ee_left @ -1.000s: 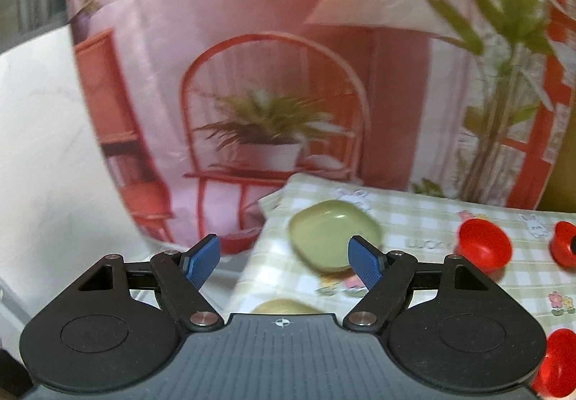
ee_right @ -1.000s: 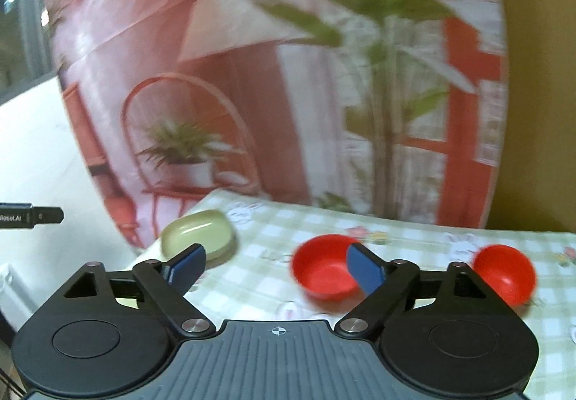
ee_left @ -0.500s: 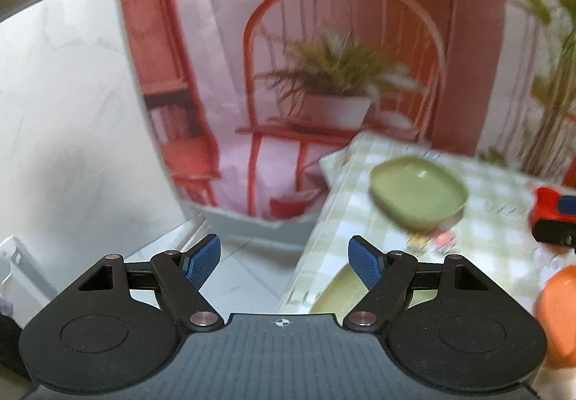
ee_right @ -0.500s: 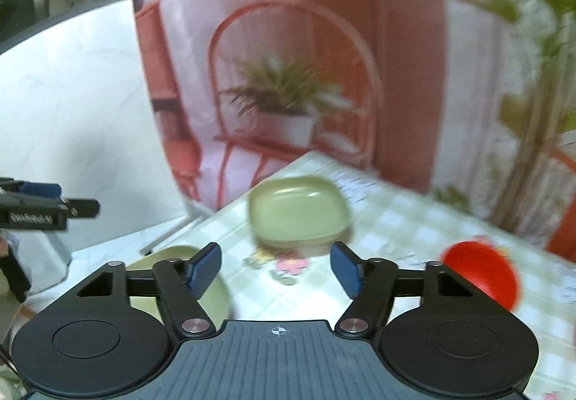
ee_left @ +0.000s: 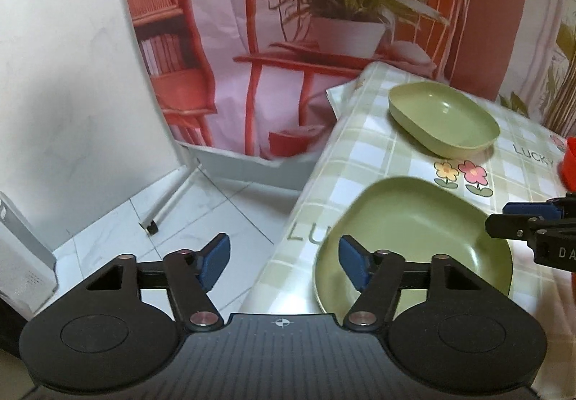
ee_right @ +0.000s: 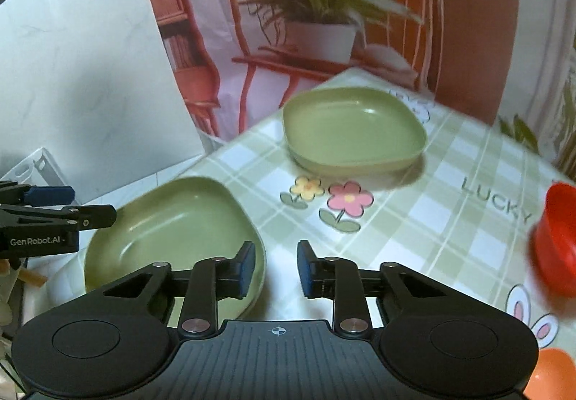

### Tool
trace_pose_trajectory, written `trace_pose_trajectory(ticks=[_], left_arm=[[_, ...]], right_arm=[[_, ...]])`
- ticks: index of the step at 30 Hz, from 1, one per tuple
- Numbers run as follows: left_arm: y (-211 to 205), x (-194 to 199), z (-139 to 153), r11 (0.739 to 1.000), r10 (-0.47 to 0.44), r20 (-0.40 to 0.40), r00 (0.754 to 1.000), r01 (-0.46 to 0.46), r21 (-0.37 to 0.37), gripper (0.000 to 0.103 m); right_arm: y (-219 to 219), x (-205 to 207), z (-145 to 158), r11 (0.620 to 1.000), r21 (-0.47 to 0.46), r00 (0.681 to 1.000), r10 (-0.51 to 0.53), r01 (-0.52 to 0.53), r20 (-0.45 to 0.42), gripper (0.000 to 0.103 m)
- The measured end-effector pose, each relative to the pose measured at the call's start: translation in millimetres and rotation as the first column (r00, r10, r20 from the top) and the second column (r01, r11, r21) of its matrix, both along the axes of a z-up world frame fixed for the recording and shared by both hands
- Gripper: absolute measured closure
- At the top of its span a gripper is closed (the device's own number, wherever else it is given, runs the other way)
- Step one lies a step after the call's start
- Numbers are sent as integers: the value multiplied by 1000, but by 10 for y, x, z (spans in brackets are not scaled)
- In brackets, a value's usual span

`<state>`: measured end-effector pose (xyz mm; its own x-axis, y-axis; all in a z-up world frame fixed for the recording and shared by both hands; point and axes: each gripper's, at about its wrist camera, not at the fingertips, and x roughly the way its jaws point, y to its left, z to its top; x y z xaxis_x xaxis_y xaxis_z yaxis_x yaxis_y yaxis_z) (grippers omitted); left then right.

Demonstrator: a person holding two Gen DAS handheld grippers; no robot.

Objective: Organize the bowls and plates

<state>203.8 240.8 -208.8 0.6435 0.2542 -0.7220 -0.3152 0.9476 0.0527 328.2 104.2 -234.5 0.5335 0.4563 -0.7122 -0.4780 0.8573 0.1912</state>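
Left gripper [ee_left: 282,258]: jaws closing, nothing between the pads, hanging over the table corner beside the near green plate [ee_left: 414,241]. Right gripper [ee_right: 276,268]: jaws closing to a narrow gap, nothing pinched yet, the plate's right rim lying under its left pad. Far green plate [ee_right: 354,128] and a red bowl [ee_right: 558,241] are sitting apart on the checked tablecloth [ee_right: 432,220].

Smooth, softly glossy green plastic on the near plate [ee_right: 172,220] and far plate [ee_right: 352,126]. Shiny wipe-clean checked tablecloth [ee_right: 432,220], glossy red plastic bowl [ee_right: 558,238]. Matt black plastic with metal pivot pins on the right gripper [ee_right: 276,268]; polished floor tiles [ee_left: 180,216].
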Motion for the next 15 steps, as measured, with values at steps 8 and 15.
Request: trace_pose_trajectory(ticks=[8,15], left_arm=[[-15,-25,-124,999,-6,-23,1000,4,-48,74],[-88,-66,-167,998,3,-15,1000,-4,-65,91]], right_arm=[[-18,-14,-76,1000,28,999,9,-8,-38,95],[-48,-47,-82,998,69,998,-3,7,-58,98]])
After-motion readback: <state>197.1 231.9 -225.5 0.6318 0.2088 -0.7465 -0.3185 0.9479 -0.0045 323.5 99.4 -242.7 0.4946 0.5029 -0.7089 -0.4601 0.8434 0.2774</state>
